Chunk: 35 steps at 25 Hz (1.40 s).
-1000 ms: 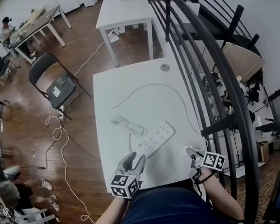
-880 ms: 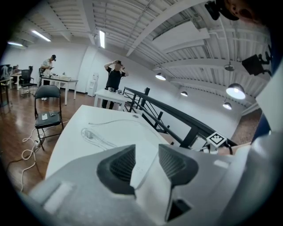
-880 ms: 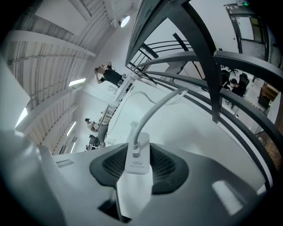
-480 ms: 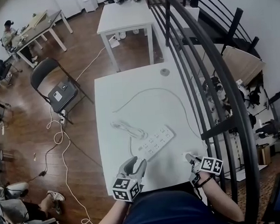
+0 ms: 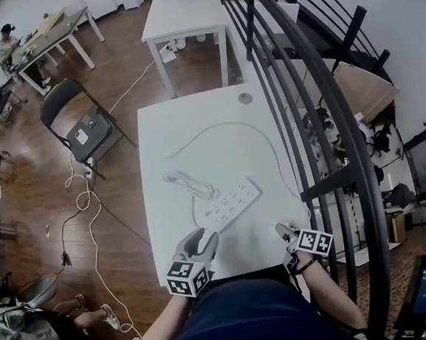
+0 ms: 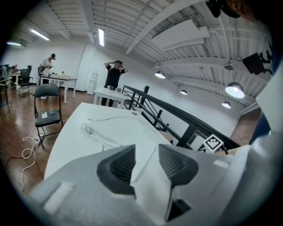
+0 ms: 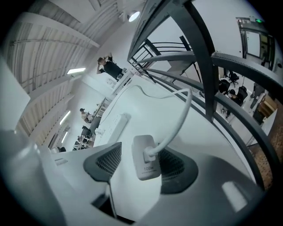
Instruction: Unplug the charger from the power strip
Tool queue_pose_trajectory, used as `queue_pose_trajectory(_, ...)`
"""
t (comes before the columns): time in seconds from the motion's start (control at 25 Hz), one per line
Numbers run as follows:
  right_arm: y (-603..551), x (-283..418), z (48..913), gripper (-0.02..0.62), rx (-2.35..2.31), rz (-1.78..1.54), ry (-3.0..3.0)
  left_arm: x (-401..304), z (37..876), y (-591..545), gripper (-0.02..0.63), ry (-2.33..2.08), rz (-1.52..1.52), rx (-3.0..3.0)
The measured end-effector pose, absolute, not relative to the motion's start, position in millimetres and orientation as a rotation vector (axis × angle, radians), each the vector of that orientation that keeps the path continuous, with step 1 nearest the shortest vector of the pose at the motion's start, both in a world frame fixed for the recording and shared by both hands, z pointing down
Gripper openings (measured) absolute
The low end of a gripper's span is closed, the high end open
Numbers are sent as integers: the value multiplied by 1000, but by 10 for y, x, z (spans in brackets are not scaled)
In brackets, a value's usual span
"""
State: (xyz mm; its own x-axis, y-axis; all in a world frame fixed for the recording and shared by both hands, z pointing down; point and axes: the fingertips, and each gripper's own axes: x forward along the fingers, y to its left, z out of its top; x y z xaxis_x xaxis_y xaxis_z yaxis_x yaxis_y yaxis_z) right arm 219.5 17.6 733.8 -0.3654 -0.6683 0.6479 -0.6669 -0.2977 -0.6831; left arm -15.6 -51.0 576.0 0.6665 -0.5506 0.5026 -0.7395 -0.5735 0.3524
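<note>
The white power strip [image 5: 231, 203] lies at an angle on the white table [image 5: 165, 133]. My left gripper [image 5: 202, 240] [image 6: 143, 154] is shut on its near end [image 6: 148, 181], one pad on each side. The white charger brick [image 7: 145, 161] lies on the table between the jaws of my right gripper [image 5: 283, 231] [image 7: 140, 165], which are opening. A gap shows at the left pad, and the right pad [image 7: 177, 165] sits just behind the brick. The charger's white cable [image 7: 177, 119] [image 5: 227, 124] curves away across the table. No plug sits in the strip [image 7: 117, 123].
A coiled white cord [image 5: 188, 184] lies just beyond the strip. A black metal railing [image 5: 320, 119] runs along the table's right edge. A folding chair [image 5: 83, 129] and floor cables stand left, a second white table [image 5: 185, 16] beyond. A person [image 6: 116, 73] stands far off.
My right gripper has sunk a little toward the table at the front right corner. The left gripper has stayed at the strip's near end.
</note>
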Motion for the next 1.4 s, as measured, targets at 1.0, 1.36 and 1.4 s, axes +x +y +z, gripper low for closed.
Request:
queue_pose_trajectory(1.0,184,2564,6468,350,-2247,-1606,1970,-172,5774,-661,163,-947,461,2347)
queue_pose_trajectory(1.36,-317,1934,5337,282,-1998,-1160,2330,-50,5393,-469,163,-923,421,2463)
queue_pose_trajectory(1.4,-366,1815,5201,254,-1947,-1095,2389,-19,5294,-464,163,-916,407,2493)
